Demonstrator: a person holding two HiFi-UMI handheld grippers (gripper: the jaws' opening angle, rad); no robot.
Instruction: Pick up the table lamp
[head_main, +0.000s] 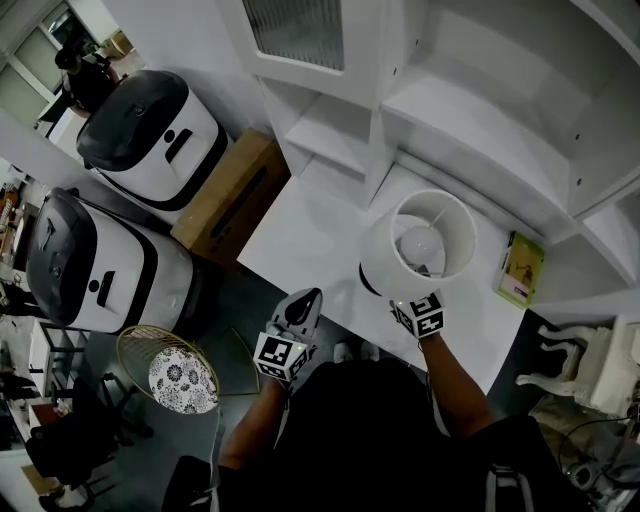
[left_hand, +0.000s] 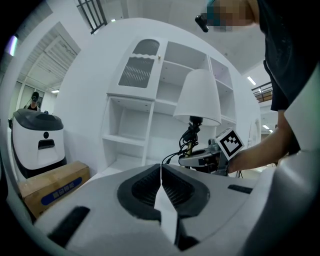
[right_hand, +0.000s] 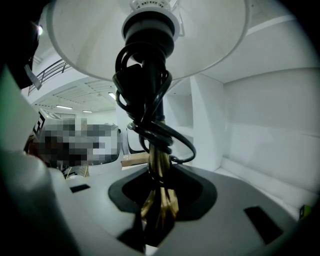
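Note:
The table lamp has a white drum shade (head_main: 420, 245) over a brass stem (right_hand: 159, 170) with a black cord coiled round it. My right gripper (head_main: 410, 300) is shut on that stem just under the shade, above the white desk (head_main: 300, 235). The left gripper view shows the lamp (left_hand: 199, 97) upright in the right gripper (left_hand: 200, 159). The lamp's base is hidden. My left gripper (head_main: 306, 300) is at the desk's front edge, left of the lamp, its jaws (left_hand: 161, 185) shut with nothing between them.
A white shelf unit (head_main: 480, 110) rises behind the desk. A green book (head_main: 521, 268) lies at the desk's right. Left of the desk stand a cardboard box (head_main: 230, 195), two white and black machines (head_main: 150, 145), and a round patterned stool (head_main: 180, 378). A white chair (head_main: 590, 365) is at the right.

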